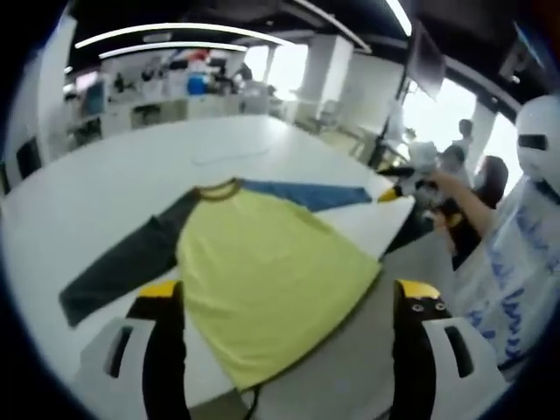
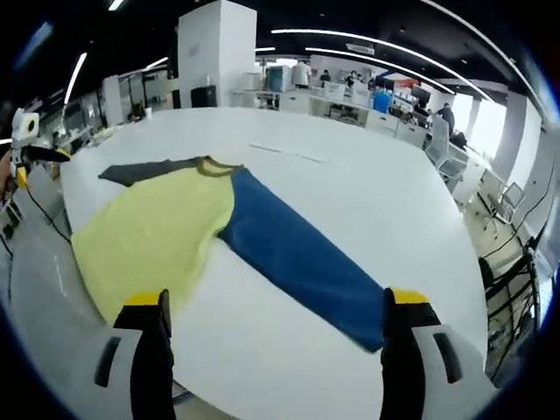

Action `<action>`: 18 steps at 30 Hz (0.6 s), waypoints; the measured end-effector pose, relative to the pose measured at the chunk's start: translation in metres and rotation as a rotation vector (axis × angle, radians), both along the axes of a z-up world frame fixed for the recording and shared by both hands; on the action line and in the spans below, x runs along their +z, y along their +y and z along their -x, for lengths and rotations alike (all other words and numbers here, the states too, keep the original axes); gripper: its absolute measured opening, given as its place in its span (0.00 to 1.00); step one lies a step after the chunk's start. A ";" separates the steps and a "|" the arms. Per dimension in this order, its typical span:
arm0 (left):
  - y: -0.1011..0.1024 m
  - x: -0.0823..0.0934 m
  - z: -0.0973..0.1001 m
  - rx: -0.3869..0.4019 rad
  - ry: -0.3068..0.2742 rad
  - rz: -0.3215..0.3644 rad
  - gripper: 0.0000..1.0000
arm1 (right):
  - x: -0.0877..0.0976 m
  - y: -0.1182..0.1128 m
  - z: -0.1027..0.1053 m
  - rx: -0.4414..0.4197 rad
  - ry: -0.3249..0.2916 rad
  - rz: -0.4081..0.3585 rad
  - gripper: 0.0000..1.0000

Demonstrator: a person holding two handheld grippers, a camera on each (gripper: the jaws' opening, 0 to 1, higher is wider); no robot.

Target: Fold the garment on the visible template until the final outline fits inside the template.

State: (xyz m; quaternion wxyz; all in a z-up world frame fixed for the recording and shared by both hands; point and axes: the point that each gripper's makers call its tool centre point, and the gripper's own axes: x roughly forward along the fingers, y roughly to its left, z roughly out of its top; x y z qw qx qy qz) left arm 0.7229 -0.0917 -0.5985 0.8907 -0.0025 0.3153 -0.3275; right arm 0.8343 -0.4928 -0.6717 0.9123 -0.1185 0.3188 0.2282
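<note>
A long-sleeved shirt lies flat on the white table point(image 1: 105, 188). Its yellow body point(image 1: 262, 271) has a brown collar point(image 1: 219, 189), a dark grey sleeve point(image 1: 131, 262) and a blue sleeve point(image 1: 306, 194). The hem hangs a little over the near table edge. My left gripper point(image 1: 289, 302) hovers open above that hem with nothing between its jaws. In the right gripper view the yellow body point(image 2: 153, 232) is at left and the blue sleeve point(image 2: 297, 258) runs toward my right gripper point(image 2: 276, 302), which is open and empty just short of the cuff. A faint thin line point(image 2: 289, 154) marks the table beyond the collar.
The other gripper point(image 1: 398, 190) shows past the blue sleeve's cuff, held by a person's hand. People point(image 1: 486, 188) stand beyond the table's right edge. Office desks point(image 1: 166, 101) and chairs point(image 2: 446, 144) fill the background. A white pillar point(image 2: 219, 52) rises behind the table.
</note>
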 end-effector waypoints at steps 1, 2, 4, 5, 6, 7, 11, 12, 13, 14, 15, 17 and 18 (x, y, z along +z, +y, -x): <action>-0.001 0.000 0.000 0.000 0.000 -0.004 0.98 | -0.002 -0.007 -0.002 -0.016 0.002 0.000 1.00; -0.001 0.000 0.000 0.000 -0.001 -0.005 0.99 | -0.003 -0.012 -0.004 -0.025 0.000 0.000 1.00; -0.002 0.001 0.000 -0.001 -0.004 -0.005 1.00 | -0.008 -0.025 -0.009 -0.050 0.006 -0.006 1.00; -0.002 0.001 0.001 -0.003 0.003 -0.004 1.00 | -0.010 -0.031 -0.011 -0.060 0.007 -0.007 1.00; -0.004 0.000 0.003 -0.007 0.013 -0.003 1.00 | -0.013 -0.039 -0.013 -0.072 0.008 -0.006 1.00; -0.005 0.000 0.003 -0.011 0.014 -0.003 1.00 | -0.016 -0.044 -0.015 -0.082 0.012 -0.005 1.00; -0.009 -0.003 0.009 -0.038 0.035 -0.031 1.00 | -0.025 -0.066 -0.021 -0.129 0.029 -0.006 0.96; -0.009 -0.003 0.010 -0.037 0.036 -0.034 1.00 | -0.025 -0.070 -0.023 -0.137 0.027 -0.007 0.95; -0.010 -0.002 0.011 -0.042 0.037 -0.040 1.00 | -0.027 -0.077 -0.025 -0.155 0.023 -0.013 0.93; -0.010 -0.002 0.012 -0.043 0.038 -0.040 1.00 | -0.028 -0.081 -0.027 -0.170 0.024 -0.018 0.91; -0.010 -0.002 0.012 -0.040 0.041 -0.037 1.00 | -0.030 -0.086 -0.029 -0.174 0.022 -0.020 0.89; -0.009 0.000 0.011 -0.028 0.042 -0.030 1.00 | -0.036 -0.095 -0.034 -0.195 0.028 -0.030 0.85; -0.008 0.000 0.011 -0.022 0.043 -0.031 1.00 | -0.039 -0.098 -0.035 -0.198 0.036 -0.033 0.84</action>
